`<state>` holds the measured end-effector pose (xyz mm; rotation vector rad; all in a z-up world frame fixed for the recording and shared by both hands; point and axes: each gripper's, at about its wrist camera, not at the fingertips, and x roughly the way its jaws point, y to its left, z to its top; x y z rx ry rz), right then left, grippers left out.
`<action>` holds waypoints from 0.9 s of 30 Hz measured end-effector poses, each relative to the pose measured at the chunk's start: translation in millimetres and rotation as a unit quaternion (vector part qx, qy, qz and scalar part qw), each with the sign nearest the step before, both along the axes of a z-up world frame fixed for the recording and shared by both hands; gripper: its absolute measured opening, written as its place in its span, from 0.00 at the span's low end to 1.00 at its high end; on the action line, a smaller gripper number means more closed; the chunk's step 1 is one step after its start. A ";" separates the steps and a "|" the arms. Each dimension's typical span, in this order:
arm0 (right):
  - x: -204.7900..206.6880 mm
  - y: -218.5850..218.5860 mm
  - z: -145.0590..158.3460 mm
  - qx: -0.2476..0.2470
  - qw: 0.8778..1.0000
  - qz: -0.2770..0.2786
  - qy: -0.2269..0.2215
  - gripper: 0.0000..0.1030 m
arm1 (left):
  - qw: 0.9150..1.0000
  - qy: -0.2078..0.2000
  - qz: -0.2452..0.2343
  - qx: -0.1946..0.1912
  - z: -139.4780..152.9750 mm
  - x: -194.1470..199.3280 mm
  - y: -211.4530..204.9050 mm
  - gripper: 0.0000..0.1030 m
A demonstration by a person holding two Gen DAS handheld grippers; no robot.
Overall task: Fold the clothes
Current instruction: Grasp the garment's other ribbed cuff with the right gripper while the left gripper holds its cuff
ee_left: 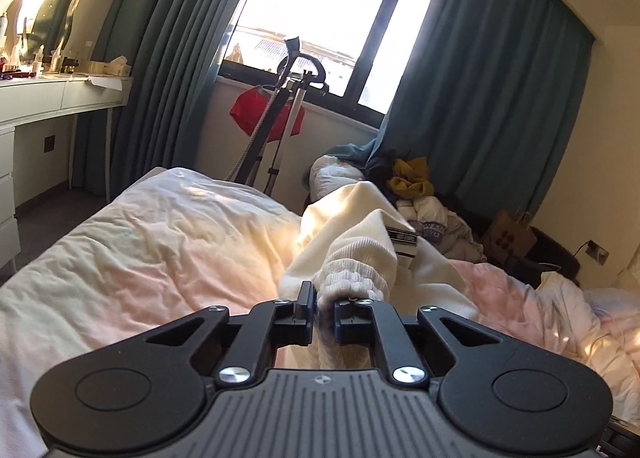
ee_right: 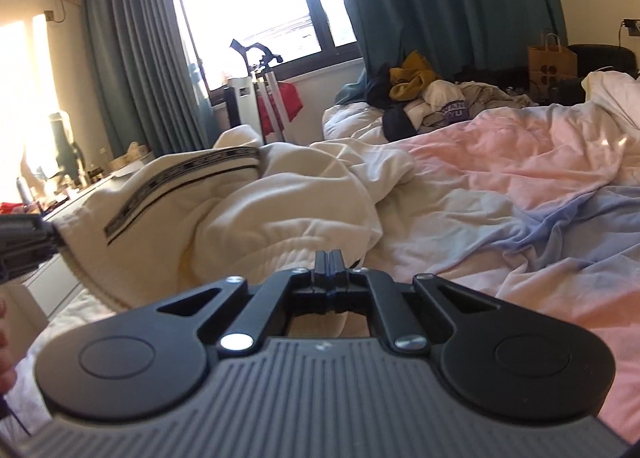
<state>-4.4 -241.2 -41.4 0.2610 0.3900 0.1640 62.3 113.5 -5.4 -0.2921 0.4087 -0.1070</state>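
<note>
A cream sweatpants-like garment (ee_left: pixel 360 242) with a black-and-white side stripe (ee_right: pixel 180 186) hangs lifted over the bed. My left gripper (ee_left: pixel 322 304) is shut on its ribbed elastic cuff (ee_left: pixel 352 282). My right gripper (ee_right: pixel 331 258) is shut on another gathered edge of the same garment (ee_right: pixel 280 226). The left gripper also shows at the left edge of the right wrist view (ee_right: pixel 28 242), pinching the cloth. The garment sags between the two grippers.
The bed's rumpled pink, white and blue duvet (ee_right: pixel 520 186) lies below. A pile of clothes (ee_right: pixel 424 98) sits at the bed's far side by teal curtains (ee_left: pixel 480 78). A garment steamer stand (ee_left: pixel 288 98) with a red cloth stands by the window. A white dresser (ee_left: pixel 48 98) is left.
</note>
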 end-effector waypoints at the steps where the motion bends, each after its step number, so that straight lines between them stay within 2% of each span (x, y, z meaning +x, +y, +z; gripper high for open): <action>1: -2.4 1.4 0.3 -0.006 1.000 0.000 0.000 0.03 | 1.000 0.004 0.003 0.007 0.7 1.5 3.9 0.09; 4: -4.6 -0.2 -0.5 -0.009 1.000 -0.009 0.006 0.03 | 0.999 0.020 0.008 0.028 0.0 9.7 17.4 0.09; 11: 4.9 -17.9 -14.1 0.007 0.997 -0.040 0.064 0.03 | 0.995 0.076 0.002 0.062 -28.3 39.4 50.0 0.11; 13: 3.3 -20.5 -16.0 0.027 0.997 -0.023 0.075 0.05 | 0.994 0.086 0.001 0.064 -38.6 45.8 56.8 0.12; 16: -2.5 -16.3 -14.1 0.052 0.996 0.007 0.072 0.05 | 0.994 0.096 0.002 0.043 -50.5 50.9 66.8 0.15; 19: -3.9 -2.6 -9.0 0.025 0.998 0.026 0.056 0.07 | 0.994 0.097 0.001 0.040 -58.9 53.5 71.2 0.17; 21: -0.6 7.7 -9.8 0.011 0.997 0.045 0.061 0.09 | 0.994 0.101 0.005 0.037 -63.3 56.3 73.2 0.20; 22: 1.5 13.3 -11.0 0.002 0.996 0.056 0.066 0.16 | 0.994 0.103 0.007 0.034 -65.3 57.4 74.2 0.21; 25: 11.2 31.1 -19.4 -0.032 0.993 0.079 0.079 0.46 | 0.994 0.106 0.010 0.032 -69.8 59.5 75.3 0.22; 27: 19.7 42.4 -26.1 -0.057 0.991 0.084 0.087 0.49 | 0.994 0.106 0.009 0.038 -71.4 60.2 73.8 0.23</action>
